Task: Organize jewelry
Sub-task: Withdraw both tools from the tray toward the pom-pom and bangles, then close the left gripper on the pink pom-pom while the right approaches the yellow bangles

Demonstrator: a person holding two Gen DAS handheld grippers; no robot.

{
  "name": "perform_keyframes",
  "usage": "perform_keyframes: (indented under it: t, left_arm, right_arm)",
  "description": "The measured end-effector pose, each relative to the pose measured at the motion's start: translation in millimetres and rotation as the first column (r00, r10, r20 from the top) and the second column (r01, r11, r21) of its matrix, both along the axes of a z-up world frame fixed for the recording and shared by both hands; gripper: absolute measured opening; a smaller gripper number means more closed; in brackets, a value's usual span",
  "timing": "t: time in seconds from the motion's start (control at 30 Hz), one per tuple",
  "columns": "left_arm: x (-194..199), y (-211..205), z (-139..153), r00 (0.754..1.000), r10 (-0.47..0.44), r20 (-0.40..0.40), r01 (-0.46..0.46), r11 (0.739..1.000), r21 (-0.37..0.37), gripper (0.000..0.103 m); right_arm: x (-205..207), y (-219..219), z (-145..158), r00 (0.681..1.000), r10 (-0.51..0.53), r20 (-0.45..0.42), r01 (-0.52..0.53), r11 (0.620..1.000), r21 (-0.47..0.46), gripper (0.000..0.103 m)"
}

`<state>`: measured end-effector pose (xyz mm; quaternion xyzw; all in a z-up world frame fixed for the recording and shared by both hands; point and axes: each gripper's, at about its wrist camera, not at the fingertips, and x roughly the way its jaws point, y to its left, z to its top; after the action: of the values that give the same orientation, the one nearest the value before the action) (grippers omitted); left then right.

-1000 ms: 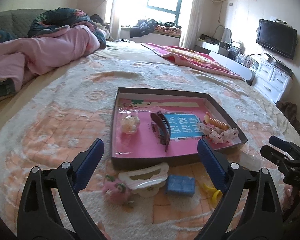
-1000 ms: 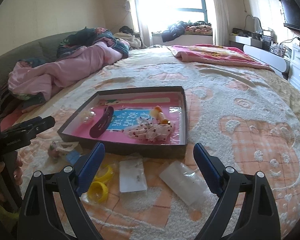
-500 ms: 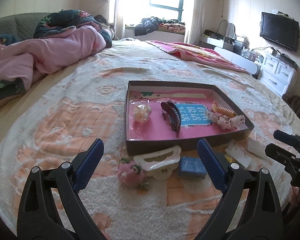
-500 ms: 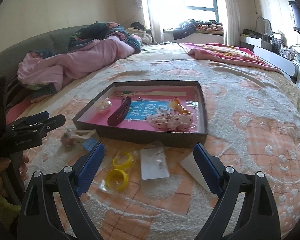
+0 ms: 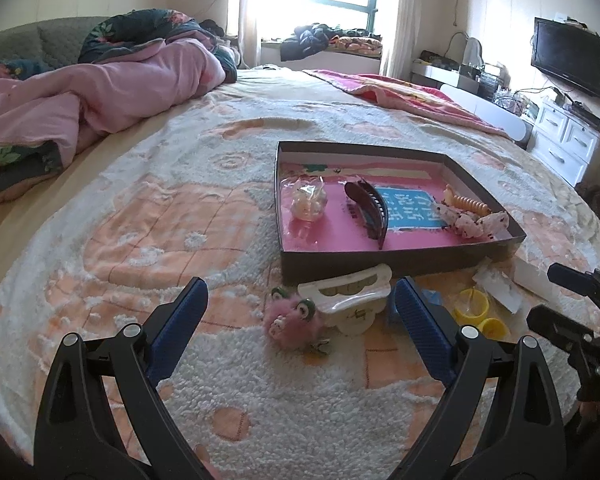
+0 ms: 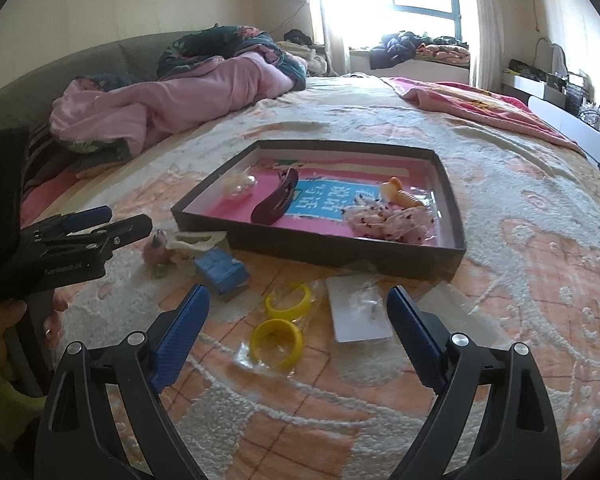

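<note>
A dark shallow box [image 5: 400, 266] [image 6: 320, 246] with a pink floor lies on the bed. It holds a maroon hair claw [image 5: 370, 208], a bagged pale ornament [image 5: 309, 203], an orange spiral clip [image 5: 466, 201] and a spotted scrunchie [image 6: 388, 220]. In front of the box lie a pink fuzzy clip [image 5: 290, 320], a white hair claw [image 5: 350, 298], a blue pad [image 6: 221, 270], two yellow rings [image 6: 278, 326] and a white card [image 6: 358, 312]. My left gripper [image 5: 300, 304] is open over the pink clip and white claw. My right gripper [image 6: 298, 306] is open over the yellow rings.
The bed is covered by a plush orange-and-white blanket [image 5: 160, 220]. A pink quilt [image 5: 100, 92] is heaped at the far left, a red blanket [image 5: 412, 96] at the far right. White drawers [image 5: 568, 140] and a television [image 5: 568, 56] stand beyond the bed's right edge.
Both grippers have drawn back and shifted left, so the box and loose items sit further right in the left view. Both stay open; nothing on the bed moved.
</note>
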<state>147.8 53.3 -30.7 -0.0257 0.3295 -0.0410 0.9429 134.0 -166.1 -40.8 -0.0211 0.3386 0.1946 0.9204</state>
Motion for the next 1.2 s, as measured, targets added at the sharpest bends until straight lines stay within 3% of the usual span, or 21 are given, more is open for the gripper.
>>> perform_keyframes:
  t: [0.53, 0.77, 0.83, 1.0, 1.1, 1.2]
  left_arm:
    - [11.7, -2.9, -23.6, 0.998, -0.033, -0.058, 0.035, 0.999, 0.038, 0.086]
    - [18.5, 14.0, -31.8, 0.994, -0.010, -0.105, 0.009, 1.000, -0.015, 0.085]
    - [19.2, 18.8, -32.3, 0.993, -0.012, -0.116, 0.008, 0.999, -0.033, 0.080]
    - [20.9, 22.4, -35.5, 0.989, -0.034, -0.142, 0.026, 0.998, -0.062, 0.057]
    - [22.7, 23.5, -38.0, 0.986, -0.058, -0.158, 0.042, 0.994, -0.104, 0.039]
    - [24.3, 22.3, -41.5, 0.982, -0.076, -0.174, 0.053, 0.990, -0.131, 0.031]
  right_arm:
    - [-3.0, 20.6, -20.6, 0.998, 0.047, -0.042, -0.048, 0.998, -0.036, 0.088]
    - [-1.7, 26.5, -26.3, 0.997, 0.060, -0.052, -0.062, 0.997, -0.041, 0.088]
    - [0.0, 28.2, -28.1, 0.997, 0.061, -0.056, -0.063, 0.997, -0.042, 0.088]
    - [6.3, 30.5, -34.1, 0.996, 0.057, -0.072, -0.060, 0.997, -0.040, 0.086]
    - [9.1, 32.5, -38.8, 0.995, 0.061, -0.081, -0.066, 0.997, -0.051, 0.078]
    - [13.1, 33.6, -43.3, 0.993, 0.059, -0.097, -0.065, 0.996, -0.053, 0.070]
